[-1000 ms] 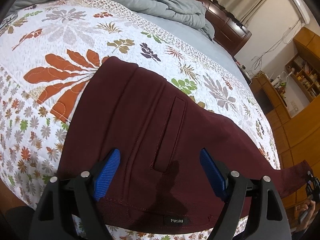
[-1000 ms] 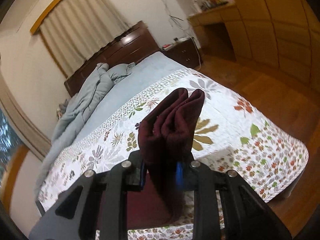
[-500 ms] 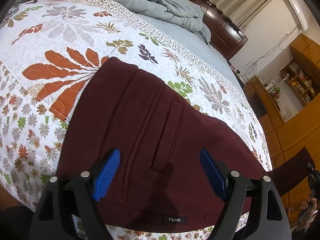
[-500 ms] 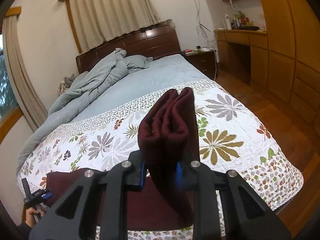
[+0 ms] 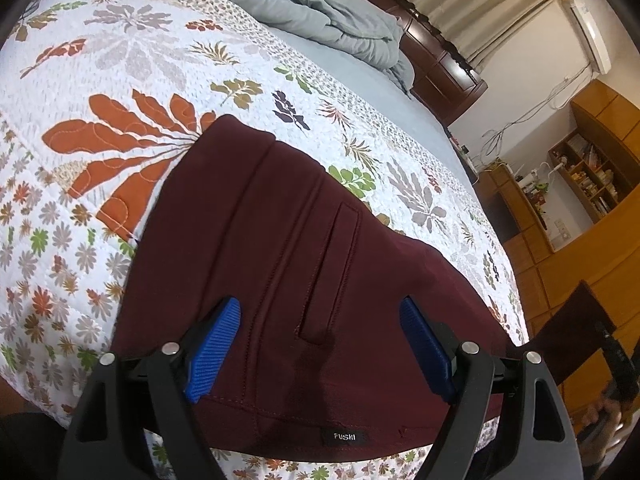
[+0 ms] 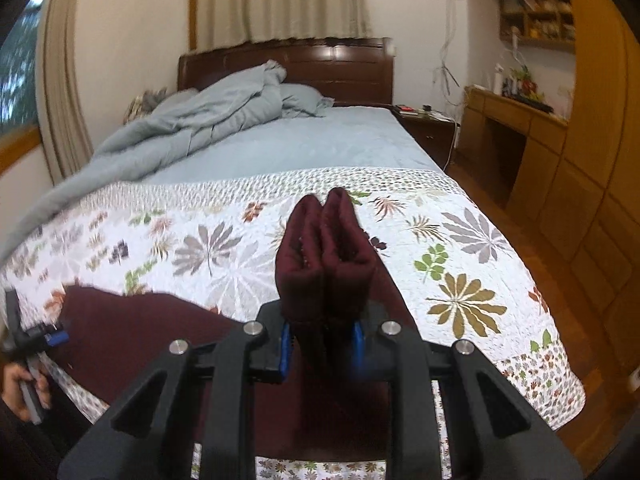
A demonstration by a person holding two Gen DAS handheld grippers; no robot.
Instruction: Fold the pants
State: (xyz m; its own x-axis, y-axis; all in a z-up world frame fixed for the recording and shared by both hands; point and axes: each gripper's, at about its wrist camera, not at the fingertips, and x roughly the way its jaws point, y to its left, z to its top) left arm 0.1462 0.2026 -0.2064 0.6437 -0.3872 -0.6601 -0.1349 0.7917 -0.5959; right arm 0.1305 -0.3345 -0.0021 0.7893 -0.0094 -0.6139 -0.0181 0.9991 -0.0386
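Observation:
Maroon pants (image 5: 280, 264) lie flat on the flowered quilt (image 5: 100, 80), waistband with a "FUSHI" label toward me. My left gripper (image 5: 320, 344) is open and hovers over the waistband by the back pocket, touching nothing that I can tell. My right gripper (image 6: 322, 344) is shut on the bunched leg ends of the pants (image 6: 326, 248), which stick up between its blue pads. It holds them above the bed, and the rest of the pants (image 6: 140, 328) trails left toward the left gripper (image 6: 28, 338).
A grey duvet (image 6: 192, 120) is heaped by the dark wooden headboard (image 6: 332, 64). A nightstand (image 6: 428, 128) and wooden desk (image 6: 516, 128) stand right of the bed, with wood floor (image 6: 560, 264) beside it. The quilt's foot edge (image 5: 280, 468) is just under my left gripper.
My right gripper has swung with the leg ends, turning from the bed's right corner to face straight up the bed. The left gripper has stayed open over the waistband, shifting only slightly.

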